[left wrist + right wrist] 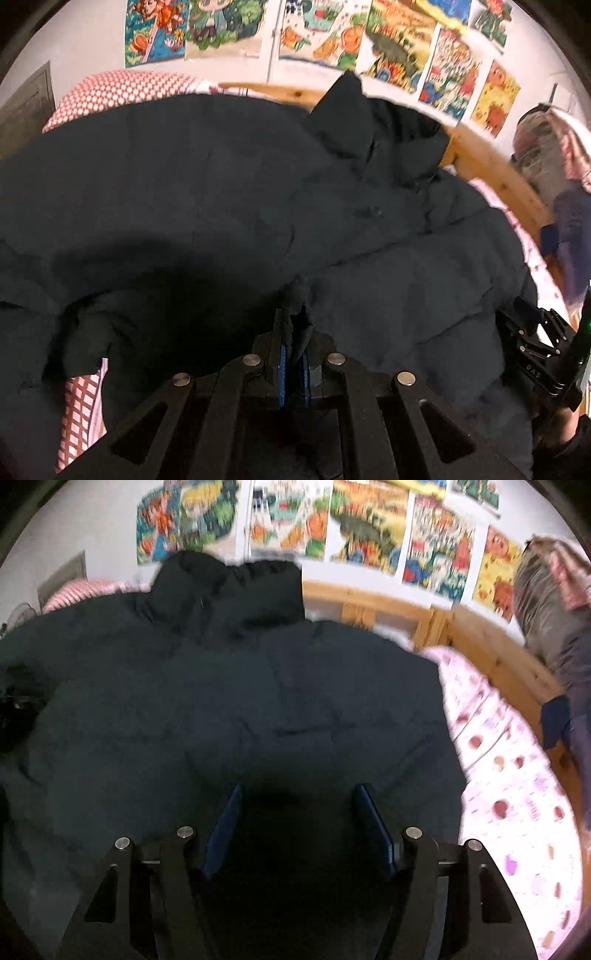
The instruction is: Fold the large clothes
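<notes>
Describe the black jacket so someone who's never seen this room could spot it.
Find the wooden-framed bed under the wall of colourful posters. Spread across its pink patterned sheet lies the puffy black jacket, collar toward the wall, the only large dark thing there.

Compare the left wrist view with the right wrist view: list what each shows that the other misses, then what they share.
Left wrist only: the left gripper shut on a pinch of the jacket, the red checked pillow beyond it, and the other gripper's body at the right edge.

Right wrist only: the right gripper open above the jacket, holding nothing, and a wide stretch of pink patterned sheet.

Both: the dark puffy jacket spread on the bed, the wooden bed frame, and the colourful posters on the wall.
</notes>
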### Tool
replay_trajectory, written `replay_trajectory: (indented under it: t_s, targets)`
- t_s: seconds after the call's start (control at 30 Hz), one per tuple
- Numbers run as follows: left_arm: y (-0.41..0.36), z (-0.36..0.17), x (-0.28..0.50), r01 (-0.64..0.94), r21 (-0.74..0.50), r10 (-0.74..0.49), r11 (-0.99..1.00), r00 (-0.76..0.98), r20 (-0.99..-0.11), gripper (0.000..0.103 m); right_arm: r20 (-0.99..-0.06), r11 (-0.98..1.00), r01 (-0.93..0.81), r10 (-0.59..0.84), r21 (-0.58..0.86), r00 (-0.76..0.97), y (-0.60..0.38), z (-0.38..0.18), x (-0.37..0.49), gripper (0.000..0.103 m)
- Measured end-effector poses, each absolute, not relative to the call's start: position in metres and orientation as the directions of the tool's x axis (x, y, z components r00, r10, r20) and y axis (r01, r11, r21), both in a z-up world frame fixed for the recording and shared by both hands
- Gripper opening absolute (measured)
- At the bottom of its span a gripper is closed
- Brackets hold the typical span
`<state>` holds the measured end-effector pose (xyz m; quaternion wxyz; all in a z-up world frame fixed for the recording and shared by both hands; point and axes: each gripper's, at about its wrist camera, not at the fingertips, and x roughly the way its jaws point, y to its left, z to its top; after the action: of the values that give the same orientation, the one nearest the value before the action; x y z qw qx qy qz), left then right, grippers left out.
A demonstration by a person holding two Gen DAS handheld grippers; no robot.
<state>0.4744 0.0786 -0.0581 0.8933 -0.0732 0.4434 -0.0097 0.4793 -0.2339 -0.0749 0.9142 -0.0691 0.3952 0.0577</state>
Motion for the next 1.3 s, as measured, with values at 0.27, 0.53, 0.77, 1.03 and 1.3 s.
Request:
replay_trajectory:
  t_s: [0.27,0.53,0.77,1.03,1.3]
  targets:
    - [0.073,-0.081,0.484,-0.045,-0.072,-0.034,0.996,0.564,-0.825,0.009,-0.755,0.982,-0.165,0.044,-0.086,0.654,-0.224,-0.102,0.486,0.060]
    - [0.103,-0.053,0.448,-0.093,-0.185,-0.087,0.978,0.628,-0.774,0.019,-0.701,0.984,-0.175,0.093,-0.046,0.707,-0.219,-0.067,0.458,0.065]
    - [0.131,-0.029,0.381,-0.189,-0.294,-0.084,0.937,0.695,-0.714,0.074,-0.679,0.961,-0.270,0.165,-0.052,0.715,-0.182,-0.040,0.436,0.074]
    - [0.169,-0.029,0.286,-0.386,-0.397,0.006,0.833,0.723,-0.691,0.094,-0.668,0.916,-0.395,0.249,-0.073,0.701,-0.126,-0.025,0.418,0.079]
    - [0.208,-0.044,0.195,-0.574,-0.512,0.155,0.639,0.748,-0.645,0.095,-0.663,0.892,-0.451,0.325,-0.021,0.675,-0.070,-0.018,0.423,0.081]
